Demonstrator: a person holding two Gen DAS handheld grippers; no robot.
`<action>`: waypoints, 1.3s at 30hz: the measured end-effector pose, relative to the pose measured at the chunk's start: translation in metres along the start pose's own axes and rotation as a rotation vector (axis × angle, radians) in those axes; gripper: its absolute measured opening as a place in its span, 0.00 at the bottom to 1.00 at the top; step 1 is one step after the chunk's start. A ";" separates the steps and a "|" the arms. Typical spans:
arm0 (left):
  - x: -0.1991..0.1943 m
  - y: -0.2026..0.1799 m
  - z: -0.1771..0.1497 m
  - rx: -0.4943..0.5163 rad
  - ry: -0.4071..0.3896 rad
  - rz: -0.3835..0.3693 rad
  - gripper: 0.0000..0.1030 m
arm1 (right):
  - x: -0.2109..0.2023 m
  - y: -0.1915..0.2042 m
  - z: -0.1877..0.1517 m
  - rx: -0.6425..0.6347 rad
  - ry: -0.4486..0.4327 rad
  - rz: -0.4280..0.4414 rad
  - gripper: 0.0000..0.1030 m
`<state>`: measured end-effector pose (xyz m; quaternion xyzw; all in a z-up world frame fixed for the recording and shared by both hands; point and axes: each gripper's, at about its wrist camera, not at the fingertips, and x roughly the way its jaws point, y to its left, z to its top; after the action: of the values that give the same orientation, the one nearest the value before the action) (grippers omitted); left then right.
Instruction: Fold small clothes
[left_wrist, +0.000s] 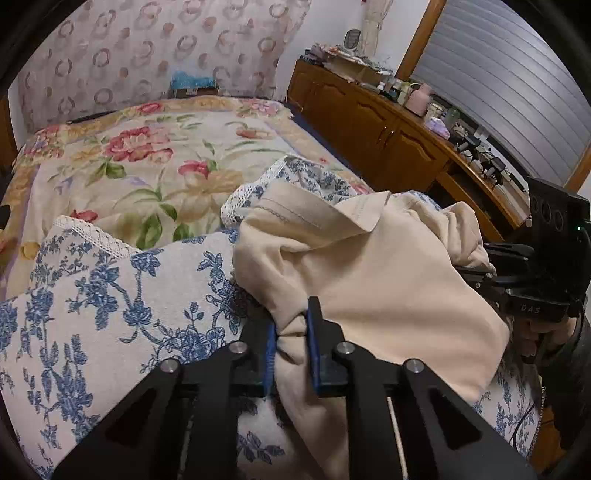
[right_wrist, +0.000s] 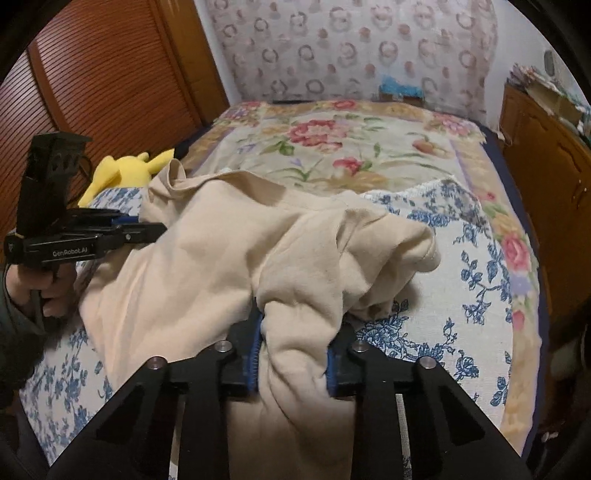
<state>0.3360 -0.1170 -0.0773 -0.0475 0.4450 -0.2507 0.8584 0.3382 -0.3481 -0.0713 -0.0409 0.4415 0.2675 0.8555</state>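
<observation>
A cream-coloured small garment (left_wrist: 369, 266) lies crumpled on a white cloth with blue flowers (left_wrist: 110, 295) spread over the bed. My left gripper (left_wrist: 291, 332) is shut on a bunched fold at the garment's near edge, its blue pads pinching the fabric. In the right wrist view the same garment (right_wrist: 229, 251) spreads from left to right, and my right gripper (right_wrist: 293, 354) is shut on a thick wad of its near edge. Each gripper shows in the other's view: the right one (left_wrist: 476, 275) at the garment's right end, the left one (right_wrist: 147, 227) at its left end.
The bed carries a floral blanket (left_wrist: 155, 155) beyond the blue-flowered cloth (right_wrist: 461, 266). A yellow plush toy (right_wrist: 122, 171) lies at the bed's left side. A wooden cabinet (left_wrist: 376, 125) with clutter on top runs along the right. A wooden louvred door (right_wrist: 103, 74) stands at the left.
</observation>
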 end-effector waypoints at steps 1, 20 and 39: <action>-0.005 -0.002 -0.001 0.001 -0.014 -0.005 0.09 | -0.003 0.001 0.000 -0.001 -0.014 0.000 0.22; -0.199 0.071 -0.070 -0.118 -0.355 0.187 0.08 | -0.018 0.159 0.087 -0.368 -0.178 0.117 0.20; -0.260 0.187 -0.193 -0.388 -0.446 0.352 0.04 | 0.096 0.399 0.151 -0.855 -0.112 0.197 0.19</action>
<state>0.1323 0.1961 -0.0582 -0.1858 0.2871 0.0072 0.9397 0.2967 0.0794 0.0119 -0.3342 0.2458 0.5082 0.7548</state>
